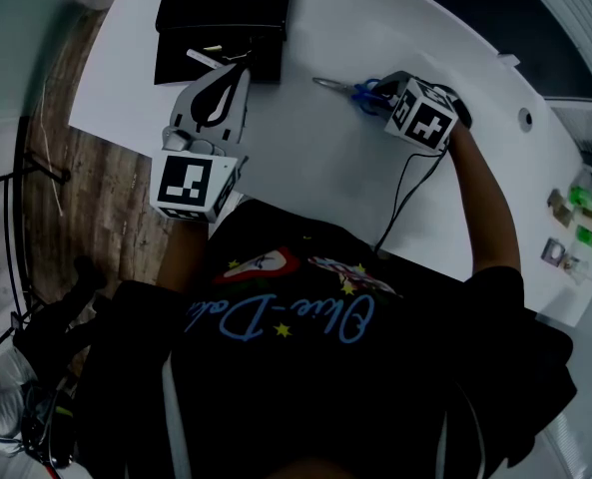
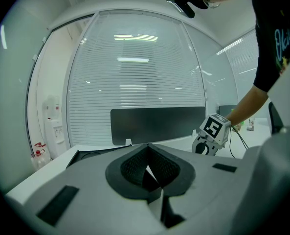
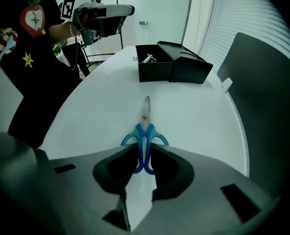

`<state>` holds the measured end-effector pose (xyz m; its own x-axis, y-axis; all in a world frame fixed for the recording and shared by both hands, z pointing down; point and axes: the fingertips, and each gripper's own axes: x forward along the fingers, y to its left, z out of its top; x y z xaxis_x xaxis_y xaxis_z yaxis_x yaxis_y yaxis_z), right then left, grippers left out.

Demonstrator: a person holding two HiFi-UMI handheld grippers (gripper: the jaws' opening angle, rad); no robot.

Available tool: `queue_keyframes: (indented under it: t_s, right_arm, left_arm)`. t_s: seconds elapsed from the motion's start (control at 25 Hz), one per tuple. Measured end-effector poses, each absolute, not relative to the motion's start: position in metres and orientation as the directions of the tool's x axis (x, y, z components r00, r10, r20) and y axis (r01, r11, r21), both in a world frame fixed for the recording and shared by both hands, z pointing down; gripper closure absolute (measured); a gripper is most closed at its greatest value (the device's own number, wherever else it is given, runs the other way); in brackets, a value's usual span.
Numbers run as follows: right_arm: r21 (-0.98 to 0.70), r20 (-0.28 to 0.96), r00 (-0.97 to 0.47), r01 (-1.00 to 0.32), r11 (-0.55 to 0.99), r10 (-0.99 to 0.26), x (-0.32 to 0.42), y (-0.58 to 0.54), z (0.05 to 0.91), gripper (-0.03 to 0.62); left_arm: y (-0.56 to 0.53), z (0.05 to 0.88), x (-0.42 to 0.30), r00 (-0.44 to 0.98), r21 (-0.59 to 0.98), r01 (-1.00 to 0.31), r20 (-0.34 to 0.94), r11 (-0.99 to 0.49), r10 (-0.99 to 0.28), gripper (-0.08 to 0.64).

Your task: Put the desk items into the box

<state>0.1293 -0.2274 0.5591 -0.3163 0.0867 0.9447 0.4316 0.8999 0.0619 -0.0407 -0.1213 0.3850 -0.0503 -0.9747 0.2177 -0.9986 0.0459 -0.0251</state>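
Observation:
Blue-handled scissors (image 1: 340,87) lie flat on the white table (image 1: 305,158), blades toward the black box (image 1: 226,3). In the right gripper view the scissors (image 3: 145,126) point at the box (image 3: 169,65). My right gripper (image 3: 144,153) points steeply down over the handles, and its pads lie against the two inner handle bars. In the head view the right gripper (image 1: 380,93) covers the handle end. My left gripper (image 1: 238,71) hovers beside the box's near side, jaws shut with nothing in them. The left gripper view shows its tips (image 2: 147,146) meeting.
The box stands open at the table's far left, with a small pale item (image 3: 148,58) inside. Small green and grey objects (image 1: 575,223) sit at the table's right end. A dark panel (image 3: 267,97) stands along the far edge. A cable (image 1: 405,198) trails from the right gripper.

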Motion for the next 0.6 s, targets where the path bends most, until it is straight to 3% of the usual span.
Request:
queue_keyframes:
  t_s: [0.6]
  right_arm:
    - [0.077,0.905,-0.414,0.382,0.921,0.096,0.130,-0.226,0.543,0.503]
  left_arm:
    - [-0.125,0.379,-0.030,-0.037,-0.037,-0.999,0.208,0.030,-0.977,0.554]
